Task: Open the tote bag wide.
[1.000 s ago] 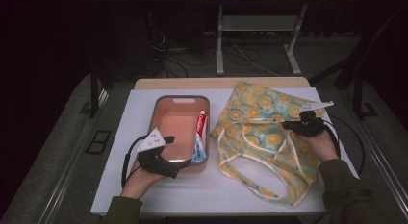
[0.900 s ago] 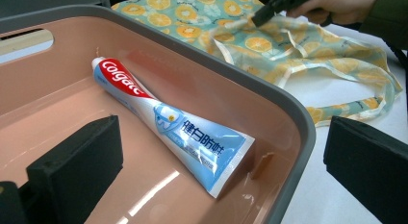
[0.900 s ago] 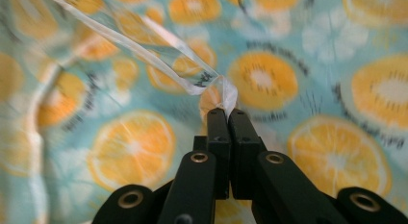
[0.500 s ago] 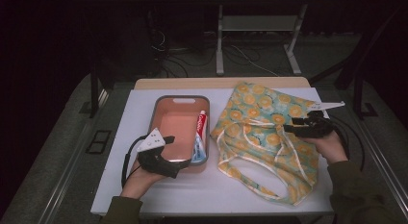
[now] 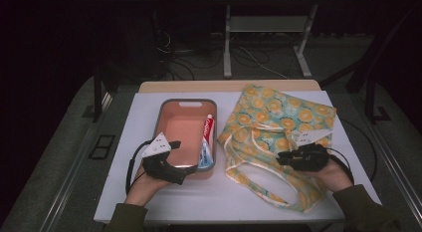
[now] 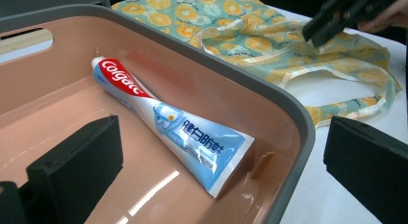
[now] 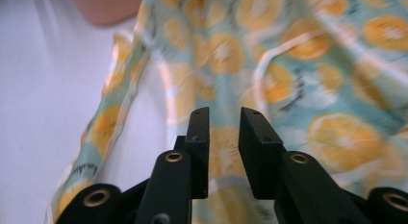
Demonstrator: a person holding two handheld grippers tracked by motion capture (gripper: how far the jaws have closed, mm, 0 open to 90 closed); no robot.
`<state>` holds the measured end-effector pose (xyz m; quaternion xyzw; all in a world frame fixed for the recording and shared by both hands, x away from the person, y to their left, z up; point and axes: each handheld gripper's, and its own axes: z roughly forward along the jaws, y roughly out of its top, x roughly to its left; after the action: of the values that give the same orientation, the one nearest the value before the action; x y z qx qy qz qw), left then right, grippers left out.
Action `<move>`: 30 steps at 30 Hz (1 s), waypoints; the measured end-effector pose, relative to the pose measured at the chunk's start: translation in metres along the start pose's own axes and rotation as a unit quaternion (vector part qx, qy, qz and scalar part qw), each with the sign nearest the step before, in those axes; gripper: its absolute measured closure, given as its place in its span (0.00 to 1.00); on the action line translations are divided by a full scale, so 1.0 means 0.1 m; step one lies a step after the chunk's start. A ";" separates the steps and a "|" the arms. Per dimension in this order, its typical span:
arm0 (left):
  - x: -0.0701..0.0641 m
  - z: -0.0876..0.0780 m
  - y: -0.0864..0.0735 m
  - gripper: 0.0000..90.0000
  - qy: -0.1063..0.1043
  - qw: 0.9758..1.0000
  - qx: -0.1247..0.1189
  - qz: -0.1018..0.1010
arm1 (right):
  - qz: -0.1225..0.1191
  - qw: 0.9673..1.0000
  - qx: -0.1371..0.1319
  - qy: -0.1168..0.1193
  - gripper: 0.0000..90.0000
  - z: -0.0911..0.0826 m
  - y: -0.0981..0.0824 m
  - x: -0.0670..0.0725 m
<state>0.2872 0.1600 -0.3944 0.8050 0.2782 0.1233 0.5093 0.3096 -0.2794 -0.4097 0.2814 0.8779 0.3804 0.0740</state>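
Right gripper (image 5: pixel 284 158) over the bag (image 5: pixel 268 122), jaws narrow with a gap and nothing between, just been closing; left gripper (image 5: pixel 185 173) wide open astride the tray's (image 5: pixel 164 108) near wall, unpinched; toothpaste (image 5: pixel 207 141) lies inside along the tray's right wall; table (image 5: pixel 144 107) beneath.

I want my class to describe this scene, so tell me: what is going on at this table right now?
A person at a white table works with a gripper in each hand. The left gripper has its open jaws astride the near wall of a pink tub, which holds a Colgate toothpaste tube. The right gripper hovers over an orange-print tote bag lying flat beside the tub; its jaws have just been closing and stand slightly apart with nothing between them.
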 end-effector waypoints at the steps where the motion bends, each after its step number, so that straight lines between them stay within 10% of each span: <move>1: 0.00 0.00 0.00 0.00 0.000 1.000 0.000 0.000 | -0.005 1.000 0.007 0.002 0.78 0.04 -0.01 0.02; 8: 0.00 0.00 0.00 0.00 -0.001 1.000 0.000 0.000 | -0.018 0.999 0.043 0.028 0.67 0.18 -0.05 0.11; 13: 0.00 0.00 0.00 0.00 -0.001 1.000 0.000 -0.001 | -0.038 0.996 0.073 0.021 0.97 0.24 -0.08 0.13; 22: 0.00 0.00 0.00 0.00 -0.001 1.000 0.000 0.000 | -0.040 0.994 0.062 0.085 0.98 0.30 -0.02 0.41; 26: -0.01 0.00 0.00 0.00 -0.001 1.000 0.000 0.000 | -0.061 0.991 0.071 0.097 0.86 0.37 0.00 0.58; 30: 0.00 0.00 0.00 0.00 0.000 1.000 0.000 0.000 | -0.041 0.996 0.017 0.075 0.74 0.22 0.08 0.52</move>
<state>0.2871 0.1596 -0.3943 0.8052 0.2778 0.1231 0.5092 0.2771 -0.2327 -0.4150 0.2176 0.8980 0.3819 0.0188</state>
